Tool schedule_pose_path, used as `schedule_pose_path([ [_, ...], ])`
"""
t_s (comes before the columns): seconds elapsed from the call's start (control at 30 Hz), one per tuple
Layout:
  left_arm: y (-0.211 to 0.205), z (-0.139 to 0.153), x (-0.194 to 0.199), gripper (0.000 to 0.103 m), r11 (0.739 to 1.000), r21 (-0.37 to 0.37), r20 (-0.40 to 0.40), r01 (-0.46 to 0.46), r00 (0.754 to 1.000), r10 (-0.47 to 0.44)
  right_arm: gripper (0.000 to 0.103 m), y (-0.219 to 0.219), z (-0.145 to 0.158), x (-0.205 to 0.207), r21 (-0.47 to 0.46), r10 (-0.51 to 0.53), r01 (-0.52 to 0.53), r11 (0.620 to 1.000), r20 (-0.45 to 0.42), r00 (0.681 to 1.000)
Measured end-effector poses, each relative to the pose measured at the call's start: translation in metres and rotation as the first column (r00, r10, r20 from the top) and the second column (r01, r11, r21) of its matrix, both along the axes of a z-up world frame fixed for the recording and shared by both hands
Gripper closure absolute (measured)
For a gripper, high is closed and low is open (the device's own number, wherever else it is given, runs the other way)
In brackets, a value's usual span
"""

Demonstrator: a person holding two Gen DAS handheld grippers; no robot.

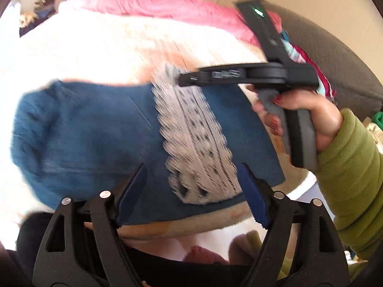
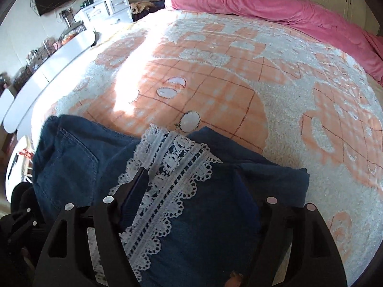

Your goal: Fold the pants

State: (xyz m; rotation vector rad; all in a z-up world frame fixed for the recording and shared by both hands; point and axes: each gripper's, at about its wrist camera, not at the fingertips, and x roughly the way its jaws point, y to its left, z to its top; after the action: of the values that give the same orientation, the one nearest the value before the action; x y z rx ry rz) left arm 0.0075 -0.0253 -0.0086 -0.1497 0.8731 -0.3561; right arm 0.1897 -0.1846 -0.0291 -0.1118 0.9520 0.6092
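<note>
blue denim pants [image 2: 79,167] with white lace trim [image 2: 167,181] lie bunched in a folded stack on the orange-white blanket [image 2: 215,83]; left gripper [image 1: 191,191] and right gripper [image 2: 194,191] both spread, pinching nothing, hovering over it; fold looks nearly done, next: smooth or make 1 last fold

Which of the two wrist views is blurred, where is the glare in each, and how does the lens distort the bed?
Left wrist view: motion blur smears the lace trim and denim pants; the bedspread is blown out white. Right wrist view: sharp, the lace trim crisp; a sunlit patch glares on the bedspread. Both views: the fisheye lens bulges the bed into a dome, with dark corners.
</note>
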Motion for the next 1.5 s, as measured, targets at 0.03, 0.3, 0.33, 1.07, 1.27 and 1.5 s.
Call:
schedule_pose_path([
  [0.03,0.007,0.005,-0.002,0.029,1.000,-0.005,0.016,-0.021,1.000,0.021,0.031,-0.001,0.011,-0.003,0.017,0.002,-0.002,1.000,0.015,1.000],
  [0.3,0.071,0.028,-0.015,0.020,0.982,-0.018,0.059,-0.188,0.980,0.189,0.023,0.020,0.060,-0.017,0.026,0.061,-0.065,0.998,0.123,0.991],
  [0.33,0.078,0.029,-0.018,0.019,0.978,-0.017,0.061,-0.208,0.976,0.209,0.023,0.024,0.061,-0.018,0.031,0.075,-0.079,0.996,0.126,0.989],
  [1.07,0.148,-0.014,-0.001,0.015,0.939,-0.033,-0.073,-0.341,0.938,0.338,0.016,0.150,0.042,-0.036,-0.024,0.330,-0.329,0.944,0.085,0.940],
  [1.27,0.147,-0.022,0.008,0.016,0.939,-0.049,-0.099,-0.340,0.937,0.335,0.016,0.184,0.027,-0.037,-0.039,0.410,-0.409,0.912,0.039,0.911],
  [1.5,0.148,-0.034,0.023,0.053,0.945,-0.092,-0.157,-0.314,0.942,0.298,0.016,0.211,0.005,-0.035,-0.067,0.469,-0.470,0.880,-0.029,0.883],
])
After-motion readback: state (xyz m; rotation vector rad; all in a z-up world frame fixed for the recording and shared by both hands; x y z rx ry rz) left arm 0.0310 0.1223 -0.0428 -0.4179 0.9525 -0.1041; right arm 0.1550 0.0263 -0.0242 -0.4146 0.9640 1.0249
